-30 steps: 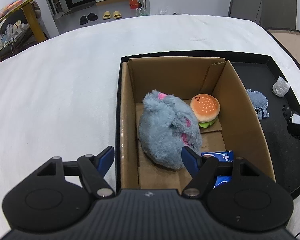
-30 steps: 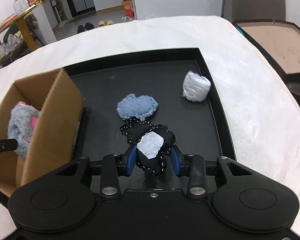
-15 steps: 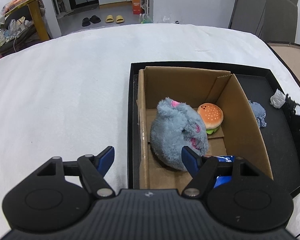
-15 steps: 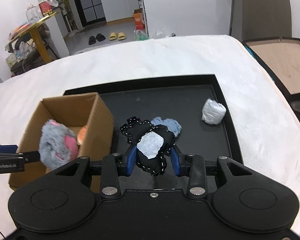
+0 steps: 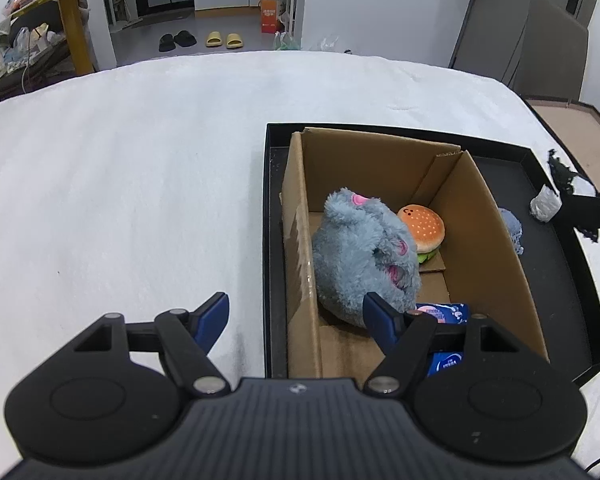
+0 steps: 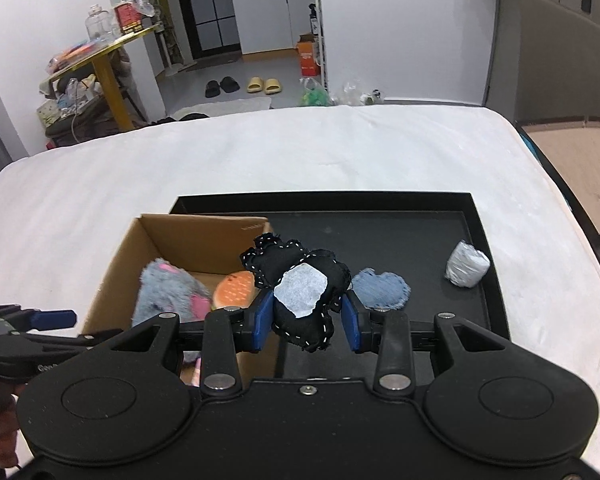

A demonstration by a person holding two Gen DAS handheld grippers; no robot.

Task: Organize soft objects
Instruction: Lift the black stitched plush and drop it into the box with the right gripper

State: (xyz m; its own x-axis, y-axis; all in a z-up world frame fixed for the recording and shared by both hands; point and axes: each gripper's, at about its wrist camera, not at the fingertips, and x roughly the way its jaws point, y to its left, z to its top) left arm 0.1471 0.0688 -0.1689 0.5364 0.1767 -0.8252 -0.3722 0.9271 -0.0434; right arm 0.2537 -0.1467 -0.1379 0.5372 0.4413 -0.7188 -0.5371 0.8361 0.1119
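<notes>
Now my right tongs (image 6: 305,322) clench the black stitched cushion (image 6: 300,276) above the cardboard box (image 6: 112,280); my left tongs (image 5: 296,318) gape empty over its near corner.

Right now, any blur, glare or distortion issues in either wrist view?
Left wrist: sharp, even light, strong fisheye bending of the black tray rim, dark vignette at corners. Right wrist: same bowing, held black plush crisp, grey roll legible, no glare, only soft shadows.
</notes>
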